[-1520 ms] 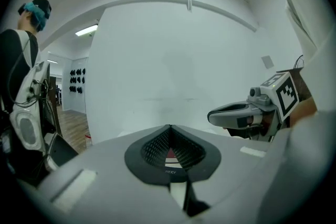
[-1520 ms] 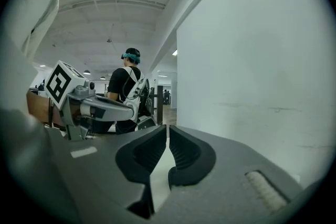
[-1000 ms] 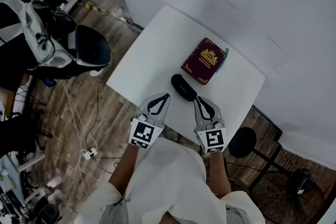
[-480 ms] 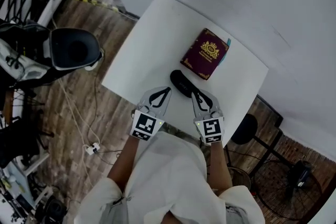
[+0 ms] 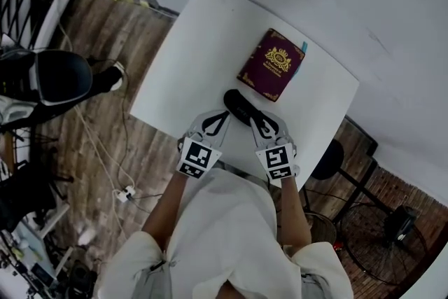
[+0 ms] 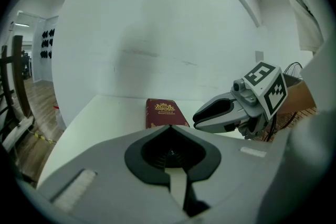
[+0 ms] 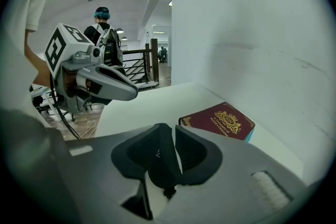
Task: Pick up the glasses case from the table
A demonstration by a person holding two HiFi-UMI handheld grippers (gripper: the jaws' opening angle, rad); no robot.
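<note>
Left gripper (image 5: 221,117), jaws together, just beside the glasses case (image 5: 236,106), right gripper (image 5: 258,120) at its near end, jaws opening, nothing between them

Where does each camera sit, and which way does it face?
Head view: on the person's head, steeply down at the table, glasses case, book; shows left gripper, right gripper, shirt.
Left gripper view: on the left gripper, along its shut jaws toward the book; right gripper at right.
Right gripper view: on the right gripper, along its opening, empty jaws; left gripper at left.
Shared: both gripper views show the book.
</note>
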